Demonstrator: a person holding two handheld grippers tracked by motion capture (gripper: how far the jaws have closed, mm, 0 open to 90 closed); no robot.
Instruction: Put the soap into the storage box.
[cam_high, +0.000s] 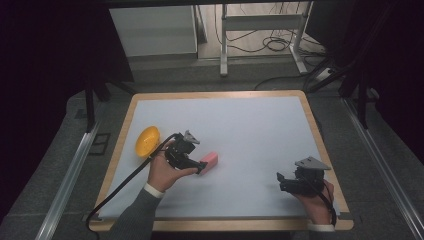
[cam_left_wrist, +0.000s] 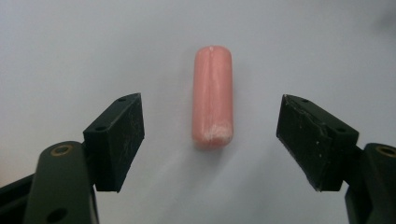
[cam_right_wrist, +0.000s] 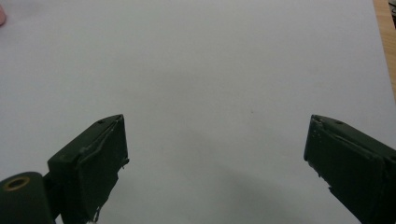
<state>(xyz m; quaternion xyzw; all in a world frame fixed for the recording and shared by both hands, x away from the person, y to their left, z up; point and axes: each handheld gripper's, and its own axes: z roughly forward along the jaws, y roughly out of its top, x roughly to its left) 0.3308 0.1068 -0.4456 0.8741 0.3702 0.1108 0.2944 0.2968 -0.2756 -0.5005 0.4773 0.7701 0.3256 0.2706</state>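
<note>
A pink sausage-shaped piece (cam_high: 210, 159) lies on the white sheet (cam_high: 240, 125) left of the middle. In the left gripper view it (cam_left_wrist: 213, 98) lies lengthwise between and just ahead of the jaws, touching neither. My left gripper (cam_high: 201, 167) is open right at its near end, held in the person's left hand; the same gripper (cam_left_wrist: 210, 135) shows its jaws wide apart. My right gripper (cam_high: 280, 181) rests open near the front right, with bare sheet between its jaws (cam_right_wrist: 215, 154). A sliver of the pink piece (cam_right_wrist: 2, 15) shows at the far left edge.
A yellow bowl (cam_high: 147, 140) lies tipped at the sheet's left edge, just behind the left hand. The wooden table edge (cam_high: 320, 140) frames the sheet. A cable (cam_high: 125, 180) trails from the left gripper off the front left.
</note>
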